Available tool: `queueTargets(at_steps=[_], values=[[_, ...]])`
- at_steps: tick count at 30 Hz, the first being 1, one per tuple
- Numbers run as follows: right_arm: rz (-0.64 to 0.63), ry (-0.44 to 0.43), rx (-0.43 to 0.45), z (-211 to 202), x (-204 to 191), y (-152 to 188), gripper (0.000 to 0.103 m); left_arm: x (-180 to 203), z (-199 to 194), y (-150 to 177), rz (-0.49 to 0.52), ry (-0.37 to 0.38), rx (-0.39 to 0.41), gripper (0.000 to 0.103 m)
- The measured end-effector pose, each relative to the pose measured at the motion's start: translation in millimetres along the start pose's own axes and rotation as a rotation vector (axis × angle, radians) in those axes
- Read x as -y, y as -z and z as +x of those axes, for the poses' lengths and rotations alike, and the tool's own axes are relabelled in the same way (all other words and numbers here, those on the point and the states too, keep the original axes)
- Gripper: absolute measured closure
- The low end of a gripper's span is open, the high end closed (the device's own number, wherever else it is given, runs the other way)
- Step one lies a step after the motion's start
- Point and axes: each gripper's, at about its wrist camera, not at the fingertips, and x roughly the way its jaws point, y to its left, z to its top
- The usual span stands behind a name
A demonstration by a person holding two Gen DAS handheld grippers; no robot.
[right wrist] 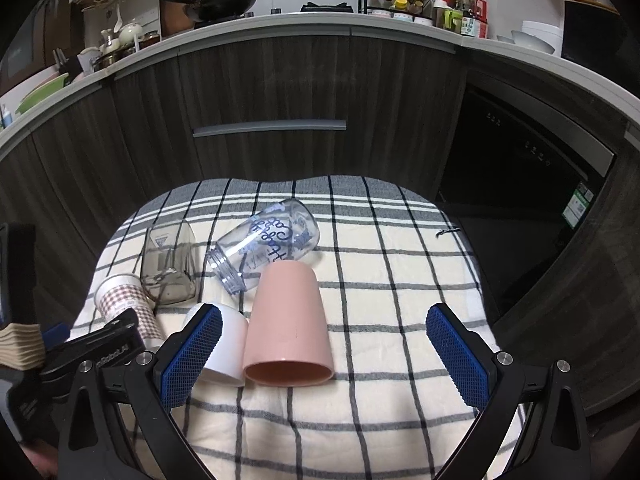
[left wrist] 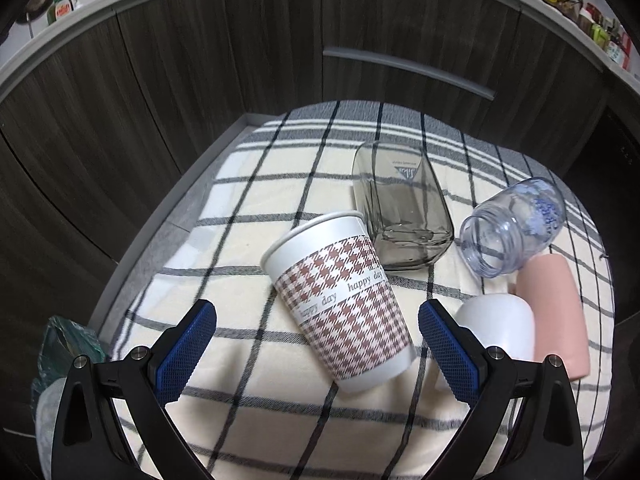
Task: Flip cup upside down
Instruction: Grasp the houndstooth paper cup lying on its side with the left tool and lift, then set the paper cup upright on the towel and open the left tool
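The left gripper (left wrist: 316,344), jaws spread like the right gripper's (right wrist: 324,348), is straddling the paper cup (left wrist: 340,300), needing a centred mid-body squeeze.

Five cups crowd the left of the checked surface (right wrist: 400,280): paper cup (left wrist: 340,304), smoked glass (left wrist: 404,212), clear bottle (right wrist: 264,244), white cup (right wrist: 224,344), pink cup (right wrist: 288,324). The right half lies open.

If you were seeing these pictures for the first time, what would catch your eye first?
Five cups lie tipped over on the checked cloth. The houndstooth paper cup lies between the open left claw. The pink cup lies mouth toward the camera, between the open right claw, touching a white cup.
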Motion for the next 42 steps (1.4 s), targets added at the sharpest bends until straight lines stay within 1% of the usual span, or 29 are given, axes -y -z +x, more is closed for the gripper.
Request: queueTargets(at_steps=[4, 10, 12, 13, 14, 15, 18, 20, 25, 30, 36, 42], values=[[0.010, -0.010, -0.016, 10, 1, 1, 0.000, 3, 12, -2, -0.019, -0.006, -0.010, 0.000], [0.018, -0.025, -0.032, 18, 1, 4, 0.000, 7, 32, -1, -0.028, -0.007, -0.048, 0.001], [0.019, -0.031, -0.041, 21, 1, 6, 0.000, 7, 37, -1, -0.030, -0.004, -0.056, 0.007], [0.020, -0.036, -0.048, 22, 0, 7, 0.000, 6, 39, -1, -0.032, -0.001, -0.059, 0.008], [0.022, -0.040, -0.052, 23, 0, 7, 0.000, 4, 40, -1, -0.035, 0.005, -0.059, 0.011], [0.023, -0.043, -0.056, 24, 0, 8, 0.000, 3, 41, -2, -0.037, 0.012, -0.059, 0.019], [0.027, -0.048, -0.062, 25, -1, 9, 0.000, 3, 45, -1, -0.038, 0.037, -0.074, 0.031], [0.027, -0.049, -0.062, 24, -3, 10, 0.000, 4, 45, -1, -0.035, 0.039, -0.071, 0.031], [0.025, -0.047, -0.063, 21, -4, 12, 0.000, 3, 35, 3, -0.014, 0.038, -0.054, 0.034], [0.022, -0.045, -0.061, 11, -3, 18, 0.000, 3, 17, 12, 0.037, 0.048, -0.035, 0.038], [0.035, -0.049, -0.065, -9, 4, 29, 0.000, -1, -14, 36, 0.102, 0.081, -0.021, 0.038], [0.038, -0.045, -0.065, -39, 16, 48, 0.000, 3, -46, 73, 0.182, 0.135, -0.018, 0.038]])
